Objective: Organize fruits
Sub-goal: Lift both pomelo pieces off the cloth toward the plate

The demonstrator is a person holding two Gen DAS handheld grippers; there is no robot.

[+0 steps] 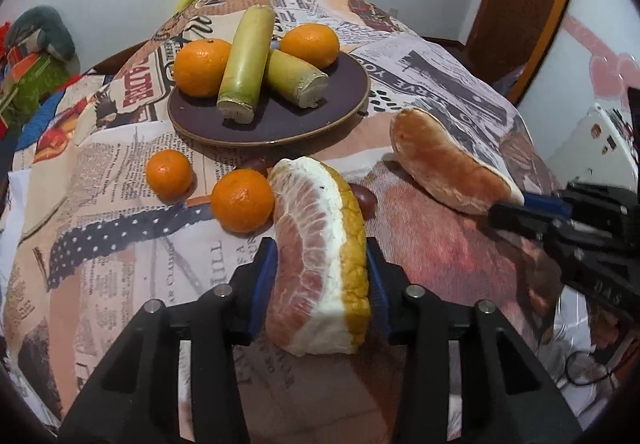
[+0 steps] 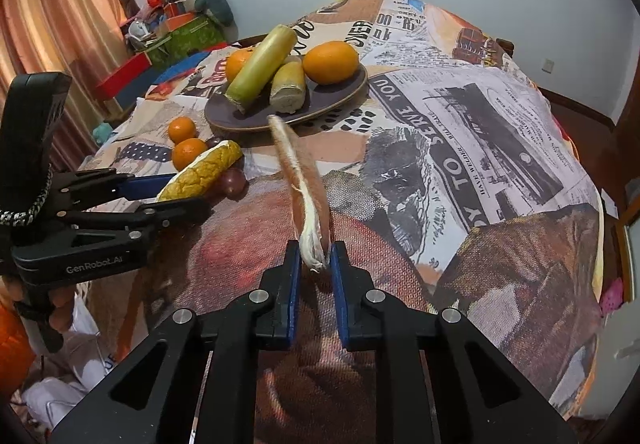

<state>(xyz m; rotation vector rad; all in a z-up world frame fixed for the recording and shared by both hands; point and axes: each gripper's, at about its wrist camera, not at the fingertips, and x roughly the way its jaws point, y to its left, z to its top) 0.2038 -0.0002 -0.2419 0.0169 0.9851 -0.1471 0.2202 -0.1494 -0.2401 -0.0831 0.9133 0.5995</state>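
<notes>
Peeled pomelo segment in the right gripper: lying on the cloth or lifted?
Cannot tell. The right gripper pinches the peeled pomelo segment by its near tip only; whether the far end rests on the tablecloth isn't clear.

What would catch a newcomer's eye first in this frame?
The left gripper clamps a thick pomelo wedge with rind in the foreground, while the right gripper pinches a peeled pomelo segment by its tip. Behind them, a dark plate holds two oranges and two green cane pieces.

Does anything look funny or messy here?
A little. Two mandarins and a grape sit loose on the tablecloth, off the plate. Each gripper holds a pomelo piece: left gripper a thick wedge, right gripper a peeled segment.
</notes>
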